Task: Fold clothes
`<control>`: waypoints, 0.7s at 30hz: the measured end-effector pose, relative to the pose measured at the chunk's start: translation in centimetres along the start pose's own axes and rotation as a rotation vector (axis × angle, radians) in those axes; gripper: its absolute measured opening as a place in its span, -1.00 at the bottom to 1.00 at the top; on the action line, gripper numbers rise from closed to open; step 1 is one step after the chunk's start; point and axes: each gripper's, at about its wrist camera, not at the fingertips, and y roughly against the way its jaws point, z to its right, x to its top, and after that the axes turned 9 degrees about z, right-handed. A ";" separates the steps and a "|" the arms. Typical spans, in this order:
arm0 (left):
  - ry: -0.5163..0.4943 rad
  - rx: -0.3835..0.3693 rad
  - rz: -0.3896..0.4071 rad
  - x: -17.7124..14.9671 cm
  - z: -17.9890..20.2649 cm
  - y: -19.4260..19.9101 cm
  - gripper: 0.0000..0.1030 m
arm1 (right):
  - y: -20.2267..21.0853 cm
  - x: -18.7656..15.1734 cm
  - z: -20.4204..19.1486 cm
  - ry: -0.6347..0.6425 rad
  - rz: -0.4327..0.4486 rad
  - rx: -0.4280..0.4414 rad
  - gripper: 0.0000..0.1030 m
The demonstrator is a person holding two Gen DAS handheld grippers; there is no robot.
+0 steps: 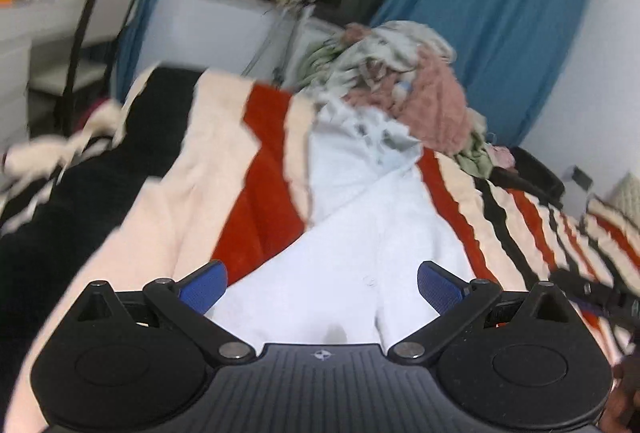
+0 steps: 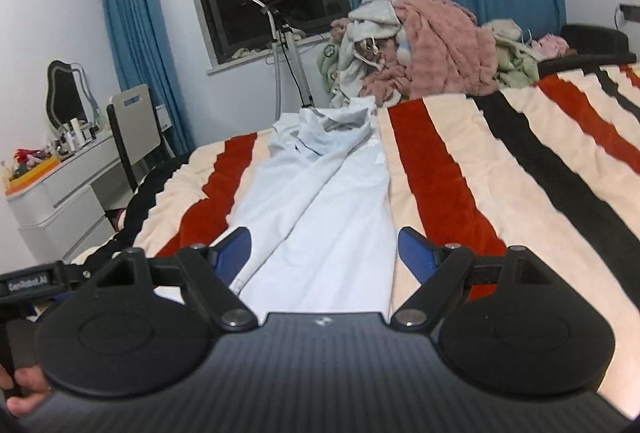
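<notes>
White shirt [image 2: 320, 201] lies lengthwise on striped blanket [image 2: 500, 173]; left gripper [image 1: 322, 287], right gripper [image 2: 324, 253] wide open, empty

A home bedroom: striped bed blanket [image 2: 500, 169], dressing table [image 2: 60, 189], blue curtains [image 2: 132, 17].

free: striped blanket [image 2: 500, 169] right of shirt [image 2: 320, 201] | blocked: clothes pile [image 2: 424, 49] at far end

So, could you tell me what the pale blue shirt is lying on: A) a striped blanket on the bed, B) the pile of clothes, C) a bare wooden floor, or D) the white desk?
A: the shirt lies stretched out on the striped blanket, with both grippers open above its near end.
</notes>
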 end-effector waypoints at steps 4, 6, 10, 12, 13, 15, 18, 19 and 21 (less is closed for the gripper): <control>0.181 0.021 -0.062 0.1 -3.4 -1.0 0.89 | -0.4 -0.6 0.5 -0.039 -0.040 -0.012 0.59; 0.236 0.039 -0.082 0.0 -4.6 -1.4 0.76 | -0.6 -0.7 0.9 -0.059 -0.051 -0.025 0.59; 0.303 0.083 -0.110 -0.4 -6.4 -2.1 0.55 | -0.9 -0.9 1.6 -0.096 -0.067 -0.040 0.59; 0.336 0.105 -0.123 -0.6 -7.3 -2.4 0.41 | -1.0 -1.0 1.9 -0.113 -0.078 -0.041 0.59; 0.347 0.122 -0.128 -0.7 -7.6 -2.5 0.37 | -1.1 -1.1 2.0 -0.120 -0.084 -0.040 0.59; 0.356 0.188 -0.109 -0.9 -8.2 -1.9 0.31 | -1.3 -1.2 2.2 -0.130 -0.096 -0.044 0.59; 0.430 0.200 -0.095 -1.0 -9.4 -1.2 0.31 | -1.4 -1.4 2.4 -0.144 -0.110 -0.048 0.59; 0.444 0.189 -0.102 -1.1 -9.6 -1.3 0.31 | -1.4 -1.4 2.5 -0.151 -0.115 -0.047 0.59; 0.432 0.176 -0.126 -1.3 -9.4 -1.7 0.20 | -1.5 -1.5 2.7 -0.166 -0.124 -0.042 0.59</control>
